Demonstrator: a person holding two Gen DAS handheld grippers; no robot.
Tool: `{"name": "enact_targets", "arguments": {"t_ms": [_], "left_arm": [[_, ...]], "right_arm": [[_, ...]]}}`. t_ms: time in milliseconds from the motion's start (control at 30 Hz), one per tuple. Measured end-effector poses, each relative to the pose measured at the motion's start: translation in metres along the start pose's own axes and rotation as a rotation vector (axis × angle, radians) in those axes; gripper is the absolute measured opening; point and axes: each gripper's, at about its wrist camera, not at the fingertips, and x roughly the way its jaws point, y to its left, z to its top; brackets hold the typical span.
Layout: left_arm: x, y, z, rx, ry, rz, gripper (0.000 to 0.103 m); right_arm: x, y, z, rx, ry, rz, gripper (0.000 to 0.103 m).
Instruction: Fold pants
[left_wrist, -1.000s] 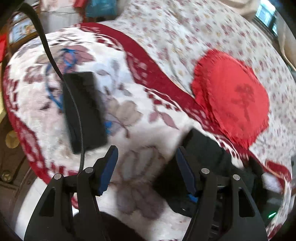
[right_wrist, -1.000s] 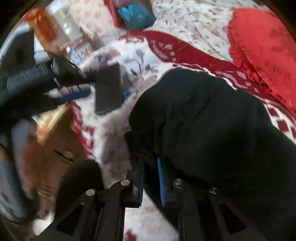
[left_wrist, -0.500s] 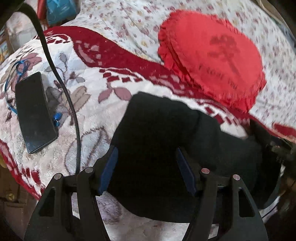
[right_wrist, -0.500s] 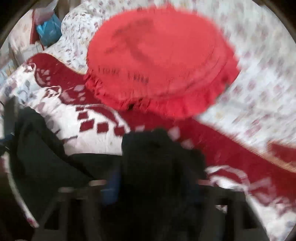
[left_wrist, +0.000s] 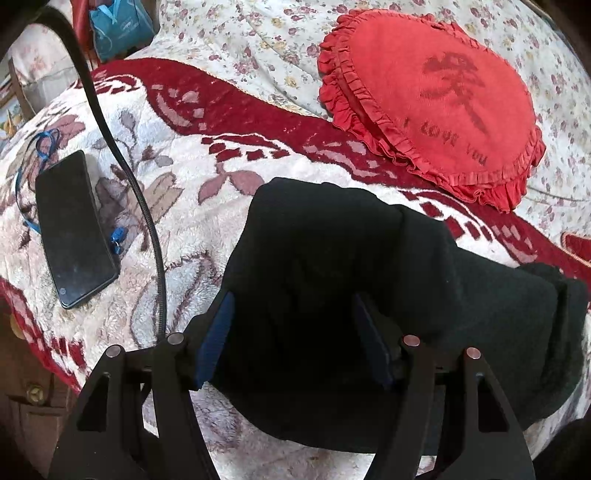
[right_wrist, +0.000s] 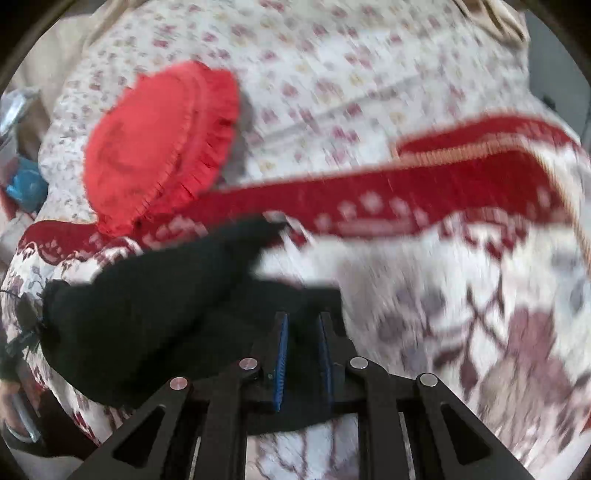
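So the black fleecy pants (left_wrist: 332, 295) are lying bunched on the plush white-and-red floral blanket (left_wrist: 207, 206) that covers the bed, just below the frilly red round cushion (left_wrist: 436, 99). They're partly doubled over already, with a thicker lump trailing off to the right in the left wrist view.

The left gripper (left_wrist: 291, 343) hangs right over the near edge of the fabric with its jaws spread wide. Cloth sits between the blue pads, but they don't look like they're pressing on it, so I'd call it not gripping.

The right gripper (right_wrist: 303, 354) is closing, its jaws nearly together, with a fold of black cloth between the pads. That view is smeared with motion blur, so I can't swear how much fabric it has, but it reads as a pinch on the pants.

What could go wrong, as I see it:
- With only one side pinched and the other loose, pulling the cloth will probably drag the whole bundle sideways instead of laying a clean fold.
- Fleece on a plush blanket clings, so the lower layer could ruck up.
- A thin pinch could slip out mid-swing.
- The black smartphone (left_wrist: 74, 229) and the black cable (left_wrist: 129, 177) are over to the left; a wide sweep could catch them.
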Motion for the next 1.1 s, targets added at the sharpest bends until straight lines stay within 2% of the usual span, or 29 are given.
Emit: {"name": "enact_targets", "arguments": {"t_ms": [67, 100, 133, 167, 233, 333, 367, 400, 433, 467, 567, 667, 700, 767, 800, 867, 900, 933, 1000, 1100], "left_arm": [[-0.001, -0.001, 0.000, -0.001, 0.004, 0.006, 0.066], [-0.001, -0.001, 0.001, -0.008, 0.008, 0.006, 0.066], [-0.001, -0.001, 0.001, -0.012, 0.010, 0.005, 0.066], [-0.002, 0.000, 0.002, -0.016, 0.012, 0.004, 0.066], [-0.002, -0.001, 0.001, -0.020, 0.012, 0.006, 0.066], [-0.001, -0.002, 0.000, -0.013, 0.009, 0.016, 0.066], [-0.001, -0.003, 0.000, -0.011, 0.009, 0.020, 0.066], [-0.001, -0.003, 0.000, -0.009, 0.010, 0.022, 0.066], [-0.001, -0.003, 0.001, -0.008, 0.012, 0.022, 0.066], [-0.001, -0.003, 0.001, -0.006, 0.014, 0.020, 0.066], [0.000, -0.001, 0.002, -0.005, 0.019, 0.007, 0.066], [0.000, 0.000, 0.002, -0.010, 0.020, 0.000, 0.066], [0.000, -0.001, 0.002, -0.009, 0.018, 0.001, 0.066], [0.000, -0.002, 0.002, -0.008, 0.017, 0.006, 0.066], [0.000, -0.002, 0.002, -0.012, 0.018, 0.007, 0.066], [-0.003, -0.001, 0.002, -0.029, 0.017, -0.003, 0.066], [-0.004, 0.001, 0.001, -0.042, 0.016, -0.014, 0.066], [-0.004, 0.001, 0.001, -0.046, 0.016, -0.016, 0.066], [-0.004, 0.001, 0.001, -0.039, 0.016, -0.014, 0.066], [-0.004, -0.001, 0.002, -0.018, 0.016, -0.005, 0.066]], "right_arm": [[-0.003, -0.007, -0.001, 0.065, -0.040, 0.095, 0.018], [-0.003, -0.006, 0.002, 0.090, -0.052, 0.149, 0.030], [-0.001, -0.003, 0.004, 0.102, -0.058, 0.191, 0.054], [0.003, 0.002, 0.009, 0.111, -0.070, 0.224, 0.062], [0.015, 0.009, 0.020, 0.115, -0.084, 0.245, 0.066], [0.058, 0.020, 0.044, 0.143, -0.013, 0.282, 0.066], [0.075, 0.019, 0.048, 0.169, 0.025, 0.288, 0.065], [0.089, 0.018, 0.050, 0.199, 0.059, 0.312, 0.047], [0.099, 0.017, 0.052, 0.234, 0.079, 0.363, 0.018], [0.099, 0.017, 0.052, 0.246, 0.074, 0.383, 0.011], [0.034, 0.031, 0.055, 0.111, -0.089, 0.348, 0.006], [-0.026, 0.034, 0.061, 0.086, -0.150, 0.337, 0.006], [-0.038, 0.036, 0.067, 0.077, -0.175, 0.302, 0.010], [-0.049, 0.046, 0.083, 0.060, -0.231, 0.262, 0.048], [-0.049, 0.048, 0.089, 0.065, -0.248, 0.293, 0.079], [-0.044, 0.054, 0.098, 0.053, -0.227, 0.406, 0.082], [-0.041, 0.054, 0.098, 0.040, -0.215, 0.407, 0.082], [-0.040, 0.052, 0.096, 0.034, -0.213, 0.367, 0.082], [-0.036, 0.037, 0.085, 0.041, -0.217, 0.205, 0.082], [-0.020, 0.004, 0.064, 0.075, -0.154, 0.073, 0.082]]}}
